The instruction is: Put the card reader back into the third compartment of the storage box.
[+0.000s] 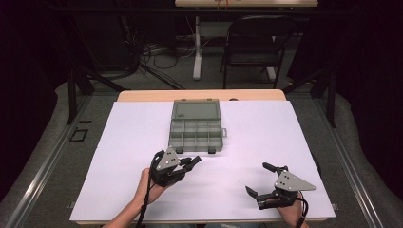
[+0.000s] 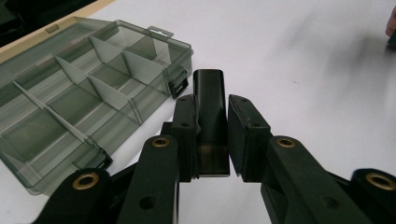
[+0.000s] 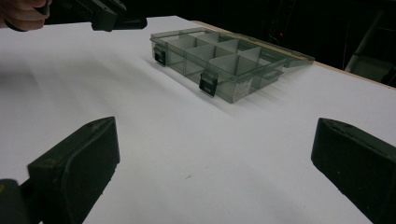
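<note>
Clamped in the left gripper (image 2: 210, 140) is a small black block (image 2: 210, 100), its jaws pressed against both sides of it just beside the near edge of an open grey compartment box (image 1: 196, 129) on the white table sheet (image 1: 123, 156). Right gripper (image 1: 260, 179), held in the person's right hand (image 1: 292, 211) near the table's front edge, hovers with jaws spread wide apart and nothing between them, well apart from the box, whose lid lies folded back toward a dark folding chair (image 1: 254, 45)
</note>
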Demonstrator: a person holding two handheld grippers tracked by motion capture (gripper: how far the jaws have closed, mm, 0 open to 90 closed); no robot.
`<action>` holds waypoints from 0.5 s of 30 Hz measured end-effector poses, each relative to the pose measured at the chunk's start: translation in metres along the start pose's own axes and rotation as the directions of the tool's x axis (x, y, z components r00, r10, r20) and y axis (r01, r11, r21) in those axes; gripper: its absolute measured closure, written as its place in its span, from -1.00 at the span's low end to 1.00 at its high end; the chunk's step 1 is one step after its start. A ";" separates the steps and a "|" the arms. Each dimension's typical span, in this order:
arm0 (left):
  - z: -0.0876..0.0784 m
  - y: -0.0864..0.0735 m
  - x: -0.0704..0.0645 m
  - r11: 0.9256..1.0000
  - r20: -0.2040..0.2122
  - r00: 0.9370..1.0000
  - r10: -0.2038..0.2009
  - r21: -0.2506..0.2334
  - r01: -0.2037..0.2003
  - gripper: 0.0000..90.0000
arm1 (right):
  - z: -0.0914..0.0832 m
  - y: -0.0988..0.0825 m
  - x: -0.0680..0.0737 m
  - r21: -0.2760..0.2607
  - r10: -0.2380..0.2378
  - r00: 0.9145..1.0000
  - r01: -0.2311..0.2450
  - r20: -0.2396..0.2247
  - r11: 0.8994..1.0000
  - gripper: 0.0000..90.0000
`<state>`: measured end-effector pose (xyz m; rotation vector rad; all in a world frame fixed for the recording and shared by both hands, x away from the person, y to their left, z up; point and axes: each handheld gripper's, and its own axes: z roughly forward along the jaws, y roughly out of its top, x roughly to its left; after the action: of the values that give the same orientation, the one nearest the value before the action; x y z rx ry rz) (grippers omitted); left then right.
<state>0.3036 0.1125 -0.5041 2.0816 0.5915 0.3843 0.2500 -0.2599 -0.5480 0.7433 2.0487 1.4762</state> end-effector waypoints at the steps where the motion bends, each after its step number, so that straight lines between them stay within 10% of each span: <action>1: 0.000 0.001 0.001 1.000 -0.003 1.000 0.002 0.000 -0.002 0.63 | 0.000 0.000 0.000 0.000 0.000 1.000 0.000 0.000 1.000 -0.99; 15: 0.002 0.008 0.010 1.000 -0.012 1.000 0.002 -0.012 -0.002 0.63 | 0.000 0.000 0.000 0.009 0.005 1.000 -0.005 -0.002 1.000 -0.99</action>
<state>0.3152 0.1131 -0.4976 2.0703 0.5927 0.4012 0.2502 -0.2601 -0.5483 0.7508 2.0576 1.4725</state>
